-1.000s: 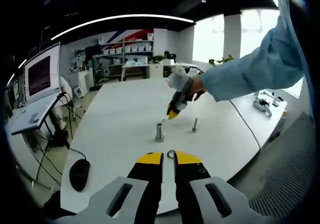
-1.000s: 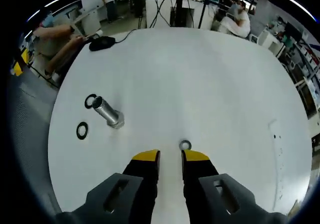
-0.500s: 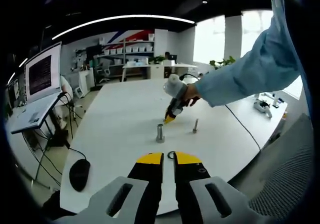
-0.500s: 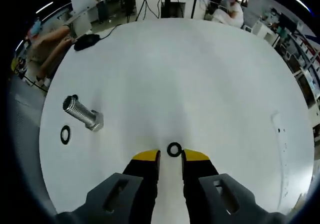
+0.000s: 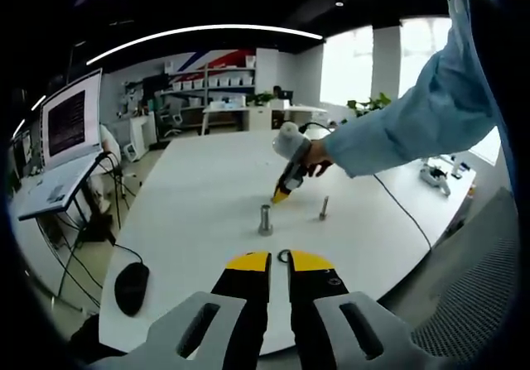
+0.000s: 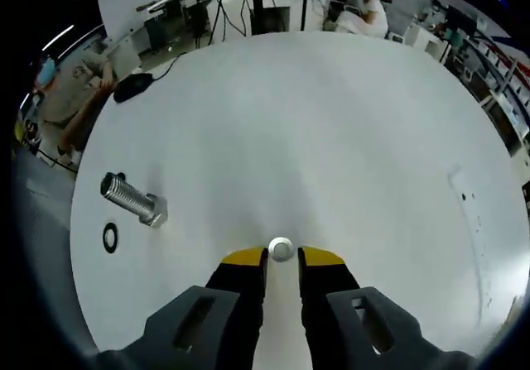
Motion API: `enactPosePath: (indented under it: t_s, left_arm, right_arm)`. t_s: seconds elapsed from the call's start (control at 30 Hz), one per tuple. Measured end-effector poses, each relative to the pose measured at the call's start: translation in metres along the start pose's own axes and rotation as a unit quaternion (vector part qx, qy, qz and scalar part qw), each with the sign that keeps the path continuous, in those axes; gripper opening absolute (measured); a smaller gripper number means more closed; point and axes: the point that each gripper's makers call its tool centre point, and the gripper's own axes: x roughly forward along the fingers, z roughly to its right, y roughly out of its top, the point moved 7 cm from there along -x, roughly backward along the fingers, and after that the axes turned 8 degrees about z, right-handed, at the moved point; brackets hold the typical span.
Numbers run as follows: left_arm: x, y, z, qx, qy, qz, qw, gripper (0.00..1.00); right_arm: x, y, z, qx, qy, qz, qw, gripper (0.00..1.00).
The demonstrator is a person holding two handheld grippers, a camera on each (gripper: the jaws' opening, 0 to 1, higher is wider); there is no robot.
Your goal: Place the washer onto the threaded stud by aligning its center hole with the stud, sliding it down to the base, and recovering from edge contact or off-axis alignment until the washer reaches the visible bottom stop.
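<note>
The small silvery metal washer (image 6: 281, 248) sits between your right gripper (image 6: 281, 257) tips, jaws slightly apart; two dark washers lie by the upright threaded stud (image 6: 132, 199); your left gripper (image 5: 279, 261) is parted too

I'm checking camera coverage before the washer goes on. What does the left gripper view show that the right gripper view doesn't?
Left gripper view: the right gripper in a person's hand, a slim bolt, a monitor. Right gripper view: a silver washer at that gripper's tips, people beyond the table. Both: the white table, the threaded stud, a mouse.
</note>
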Motion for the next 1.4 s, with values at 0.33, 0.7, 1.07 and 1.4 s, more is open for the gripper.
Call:
enactPosePath:
  t_s: [0.33,0.7,1.07,1.4]
  left_arm:
    - [0.0,0.0,0.0,0.0,-0.001,-0.002,1.0,0.05]
    - [0.0,0.0,0.0,0.0,0.0,-0.001,1.0,0.06]
    - [-0.001,0.002,0.0,0.002,-0.001,0.006,1.0,0.06]
    - [0.0,0.002,0.0,0.003,-0.001,0.01,0.9999,0.06]
  right_arm:
    - [-0.001,-0.001,0.0,0.008,-0.006,0.008,0.9999,0.15]
    - [-0.021,0.003,-0.005,0.01,-0.012,0.034,0.9993,0.15]
    - [-0.056,0.006,-0.008,0.013,-0.031,0.059,0.9977,0.15]
    - [-0.085,0.013,-0.012,0.006,-0.046,0.079,0.9958,0.15]
